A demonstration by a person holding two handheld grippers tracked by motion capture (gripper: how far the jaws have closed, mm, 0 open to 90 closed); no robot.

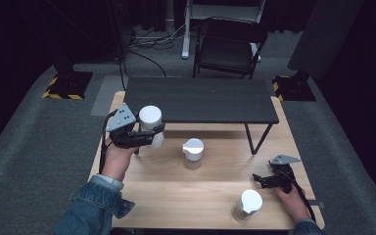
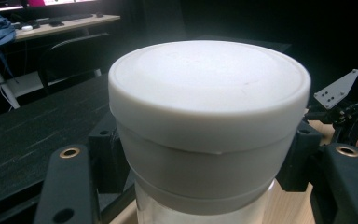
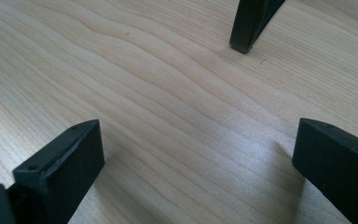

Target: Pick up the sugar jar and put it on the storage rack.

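My left gripper [image 1: 152, 135] is shut on a white-lidded clear jar [image 1: 151, 125], held above the wooden table [image 1: 176, 196] near the front left corner of the black shelf [image 1: 200, 100]. In the left gripper view the jar's lid [image 2: 209, 93] looms close, with the black jaws clamped on its sides just below the lid. A second jar [image 1: 193, 152] stands at the table's middle and a third [image 1: 247, 204] near the front right. My right gripper [image 1: 260, 179] rests low on the table at the right, open, with bare wood between its jaws [image 3: 191, 154].
The low black shelf spans the back of the table on thin legs [image 1: 254, 139]; one leg's foot [image 3: 246, 28] is seen in the right gripper view. A black chair [image 1: 227, 46] stands beyond the table on grey carpet.
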